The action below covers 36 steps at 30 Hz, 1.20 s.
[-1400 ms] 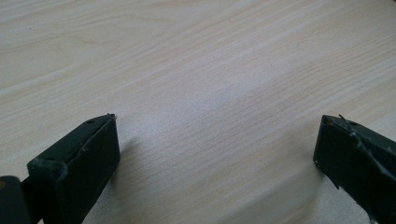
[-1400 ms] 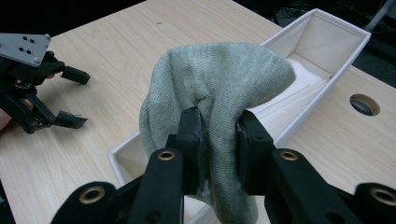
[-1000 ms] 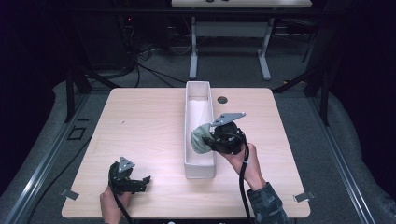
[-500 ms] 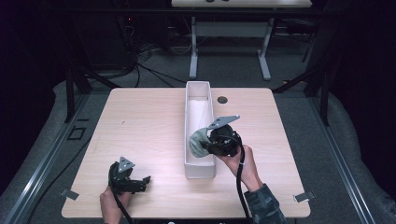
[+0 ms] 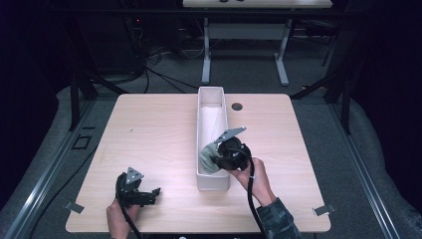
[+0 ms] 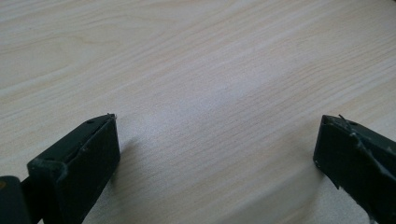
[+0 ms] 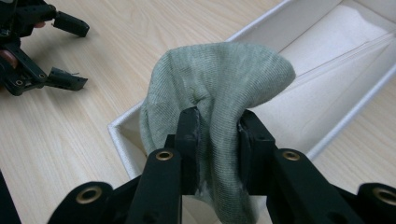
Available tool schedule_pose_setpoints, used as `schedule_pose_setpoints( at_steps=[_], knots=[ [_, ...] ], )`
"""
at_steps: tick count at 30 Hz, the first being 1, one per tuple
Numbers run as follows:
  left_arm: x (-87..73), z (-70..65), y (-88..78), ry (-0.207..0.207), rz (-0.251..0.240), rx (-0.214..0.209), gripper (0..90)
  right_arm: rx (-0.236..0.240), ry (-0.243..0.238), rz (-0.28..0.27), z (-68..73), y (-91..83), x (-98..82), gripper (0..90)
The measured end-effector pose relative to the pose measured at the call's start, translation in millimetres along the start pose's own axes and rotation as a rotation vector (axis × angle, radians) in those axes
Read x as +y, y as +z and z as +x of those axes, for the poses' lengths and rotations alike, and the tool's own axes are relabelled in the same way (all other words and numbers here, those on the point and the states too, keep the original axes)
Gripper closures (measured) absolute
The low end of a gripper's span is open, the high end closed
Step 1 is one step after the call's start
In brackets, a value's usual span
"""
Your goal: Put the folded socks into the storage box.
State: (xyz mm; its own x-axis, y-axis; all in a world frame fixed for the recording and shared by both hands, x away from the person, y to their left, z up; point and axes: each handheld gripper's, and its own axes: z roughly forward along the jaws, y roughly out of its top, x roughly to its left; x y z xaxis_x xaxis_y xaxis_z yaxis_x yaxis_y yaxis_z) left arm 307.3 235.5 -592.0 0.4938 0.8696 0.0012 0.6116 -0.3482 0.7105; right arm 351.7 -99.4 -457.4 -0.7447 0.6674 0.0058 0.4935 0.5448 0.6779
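Black two-jaw tool (image 5: 211, 160) each hand, grey three-cornered top plates, black trailing cables; dark patterned sleeve (image 5: 276, 219).

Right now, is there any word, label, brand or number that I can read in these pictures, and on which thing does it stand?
None: no readable text on the grey-green sock, the white box, the wooden table, or either hand-held gripper, left or right.

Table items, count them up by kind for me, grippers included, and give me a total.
Grippers: 2, the left gripper open and resting on the table, the right gripper shut on the sock.
Socks: 1, a grey-green sock held over the bin.
Bins: 1, a long white bin.
Total: 4
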Motion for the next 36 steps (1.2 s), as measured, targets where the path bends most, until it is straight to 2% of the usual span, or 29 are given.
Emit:
schedule_pose_setpoints(
  at_steps=[10, 11, 14, 25, 36],
  knots=[
    [0.0, 0.0, 0.0, 0.000, 0.000, 0.000, 0.2, 0.019, -0.003, 0.044, 0.6, 8.4, -1.2, 72.2],
    [0.0, 0.0, 0.0, 0.000, 0.000, 0.000, 0.2, -0.001, -0.006, 0.060, 1.4, 8.8, -1.2, 72.2],
    [0.0, 0.0, 0.0, 0.000, 0.000, 0.000, 0.2, 0.019, -0.012, 0.071, 1.6, 13.3, -2.0, 72.1],
    [-0.2, -0.1, -0.2, -0.001, 0.000, 0.000, 0.2, 0.019, -0.021, 0.120, 2.8, 22.0, -0.6, 71.6],
    [-0.2, -0.1, -0.1, -0.001, 0.000, 0.000, 0.2, 0.039, -0.019, 0.163, 1.0, 30.2, -2.0, 70.3]
  ],
)
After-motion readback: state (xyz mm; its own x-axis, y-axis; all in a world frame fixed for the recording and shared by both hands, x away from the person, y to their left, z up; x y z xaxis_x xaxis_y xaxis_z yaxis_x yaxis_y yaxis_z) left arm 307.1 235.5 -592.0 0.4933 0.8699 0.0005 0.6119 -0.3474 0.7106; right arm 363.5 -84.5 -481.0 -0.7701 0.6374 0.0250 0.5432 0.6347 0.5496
